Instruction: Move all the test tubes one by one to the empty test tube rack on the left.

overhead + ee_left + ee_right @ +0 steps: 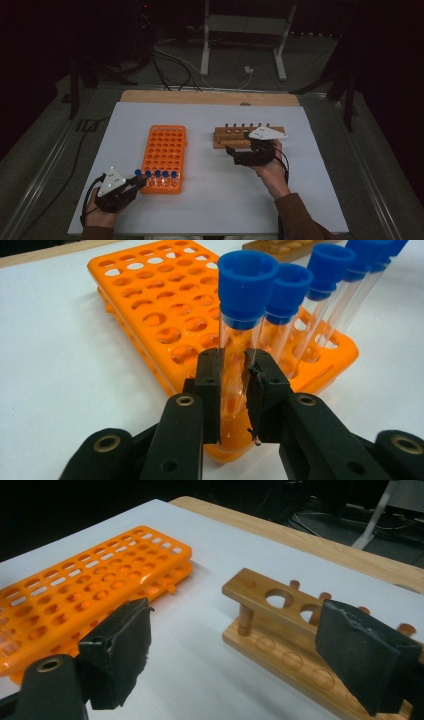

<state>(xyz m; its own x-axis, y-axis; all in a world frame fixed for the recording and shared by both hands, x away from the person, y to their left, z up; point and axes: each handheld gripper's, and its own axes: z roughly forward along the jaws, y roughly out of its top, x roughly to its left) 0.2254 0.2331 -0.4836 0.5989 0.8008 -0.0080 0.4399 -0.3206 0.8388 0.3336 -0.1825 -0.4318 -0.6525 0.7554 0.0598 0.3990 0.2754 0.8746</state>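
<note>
An orange tube rack [166, 145] lies left of centre on the white table. Several clear test tubes with blue caps [161, 175] stand in its near row. My left gripper [139, 183] is shut on the leftmost tube [138, 174]. In the left gripper view the pads [211, 385] press on that tube's glass [240, 337] below its blue cap, and the tube stands in the rack's corner hole [235, 405]. A wooden tube rack [239, 136] sits right of centre. My right gripper [231, 152] hovers just in front of it, open. Its jaws stand wide apart [230, 640] with nothing between them, beside the wooden rack [267, 615].
The table [210, 200] has free room at the front between the two hands. The orange rack [85, 585] has many unfilled holes. A wooden board edge [210, 97] runs along the back. Beyond it are cables and a metal stand [245, 30] on a dark floor.
</note>
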